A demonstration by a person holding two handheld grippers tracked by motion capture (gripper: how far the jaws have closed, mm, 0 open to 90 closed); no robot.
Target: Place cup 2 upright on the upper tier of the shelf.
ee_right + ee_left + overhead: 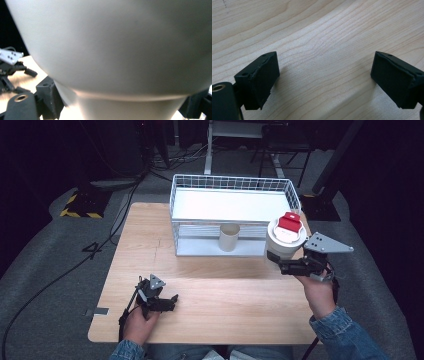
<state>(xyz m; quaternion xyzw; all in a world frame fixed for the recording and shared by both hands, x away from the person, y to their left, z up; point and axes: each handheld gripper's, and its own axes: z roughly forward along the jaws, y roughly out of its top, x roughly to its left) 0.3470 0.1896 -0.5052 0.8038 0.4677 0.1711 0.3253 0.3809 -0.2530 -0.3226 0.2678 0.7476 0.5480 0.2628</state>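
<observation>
In the high view, the right gripper (278,260) is held above the right edge of the wooden table (225,295), its jaws clamped on the lower body of a white cup with a red-tabbed lid (285,237). The cup stands upright in the grip, clear of the tabletop, just in front of the right front corner of the white wire basket (232,182). A second cup, beige and open-topped (229,237), stands at the front of the basket, near the middle; whether it is inside the wire front or just before it cannot be told. The left gripper (172,298) rests low over the near left part of the table, held in the person's left hand (139,322), its jaws apart with nothing between them. A denim sleeve (345,335) covers the right forearm.

In the left gripper view, the two black jaws stand wide apart over bare wood grain, with only the table (324,50) between them.

In the right gripper view, the white cup's wall (120,45) looms very close, narrowing toward its base, where the black jaws press on it from either side. At the far left, the left gripper (23,81) lies on the table
</observation>
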